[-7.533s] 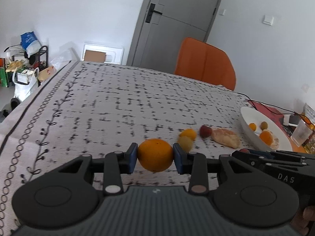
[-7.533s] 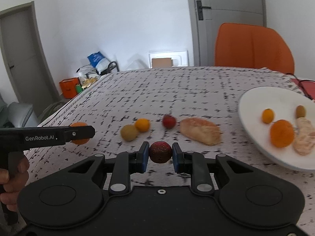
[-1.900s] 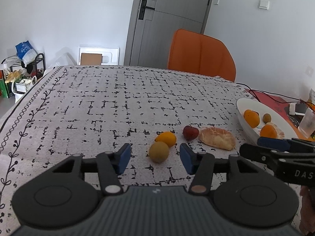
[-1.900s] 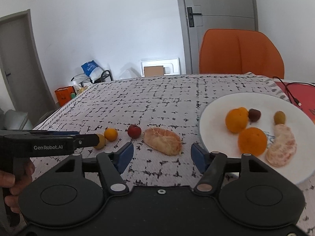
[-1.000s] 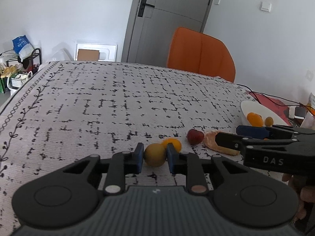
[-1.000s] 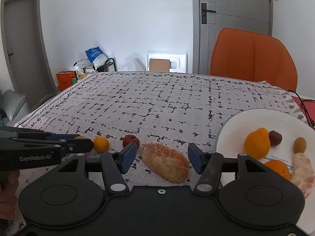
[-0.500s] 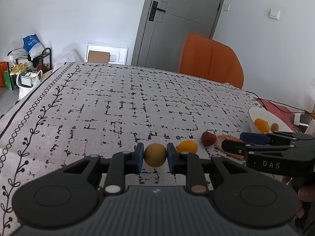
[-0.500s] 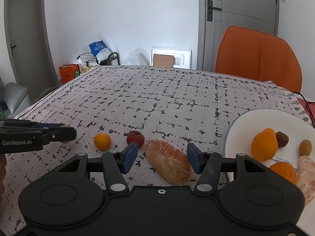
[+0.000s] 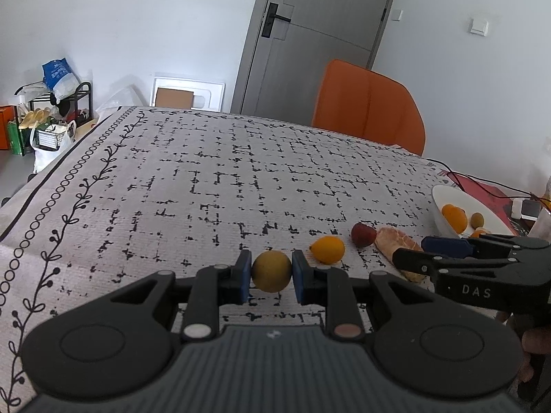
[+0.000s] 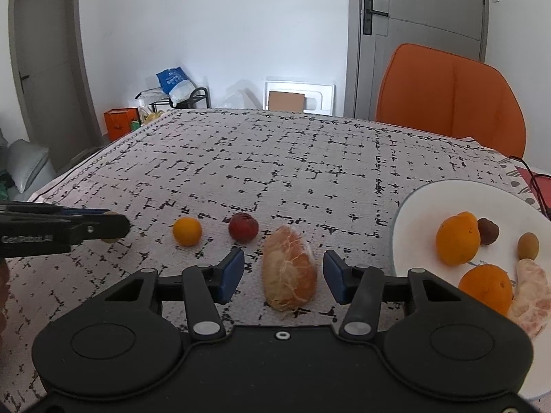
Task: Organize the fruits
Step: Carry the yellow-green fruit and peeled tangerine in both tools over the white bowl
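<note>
Meanwhile, white plate point(image 10: 427, 192) with two oranges point(image 10: 458, 239); left fingers point(image 9: 243, 272) clamped on yellowish fruit point(image 9: 271, 270), right fingers point(image 10: 231, 272) closing around peeled segment point(image 10: 289, 277).

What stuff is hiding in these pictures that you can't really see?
- Peeled citrus piece, left wrist view: its near end is behind the right tool.
- Yellow-green fruit, right wrist view: nearly all hidden by the left tool that grips it.
- Plate, right wrist view: cut off by the picture's edge.
- Grapefruit segment, right wrist view: its lower end is behind the tool's body.
</note>
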The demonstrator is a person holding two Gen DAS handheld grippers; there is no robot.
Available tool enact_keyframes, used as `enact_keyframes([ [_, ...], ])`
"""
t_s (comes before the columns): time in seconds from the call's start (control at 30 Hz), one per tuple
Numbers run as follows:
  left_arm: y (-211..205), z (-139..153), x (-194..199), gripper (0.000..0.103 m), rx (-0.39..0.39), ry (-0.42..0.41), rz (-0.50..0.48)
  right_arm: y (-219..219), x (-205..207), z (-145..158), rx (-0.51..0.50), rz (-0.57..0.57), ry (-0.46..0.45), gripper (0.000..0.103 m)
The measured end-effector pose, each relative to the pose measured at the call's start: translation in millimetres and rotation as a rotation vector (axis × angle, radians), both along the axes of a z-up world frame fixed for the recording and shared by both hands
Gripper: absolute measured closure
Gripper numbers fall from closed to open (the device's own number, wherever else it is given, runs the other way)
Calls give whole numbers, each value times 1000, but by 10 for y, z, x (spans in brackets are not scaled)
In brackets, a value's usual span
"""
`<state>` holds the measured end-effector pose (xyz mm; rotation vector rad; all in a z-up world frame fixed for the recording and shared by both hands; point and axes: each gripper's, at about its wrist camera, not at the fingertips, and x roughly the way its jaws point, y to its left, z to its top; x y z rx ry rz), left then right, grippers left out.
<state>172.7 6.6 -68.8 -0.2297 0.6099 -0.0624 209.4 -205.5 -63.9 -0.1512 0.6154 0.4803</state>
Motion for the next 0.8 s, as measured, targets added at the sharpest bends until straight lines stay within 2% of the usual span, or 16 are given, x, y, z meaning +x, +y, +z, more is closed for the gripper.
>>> enact_keyframes([
  [0.47,46,5,-18,80,-3,-1,11,125,43,-92,-76,8,-10,62],
  [0.6,25,27,-44,80,-3,-5,6,120,-17,-103,-77,21,-9,69],
  [0.8,-4,82,-94,80,-6,-20,-4,52,-79,-70,-44,6,1,71],
])
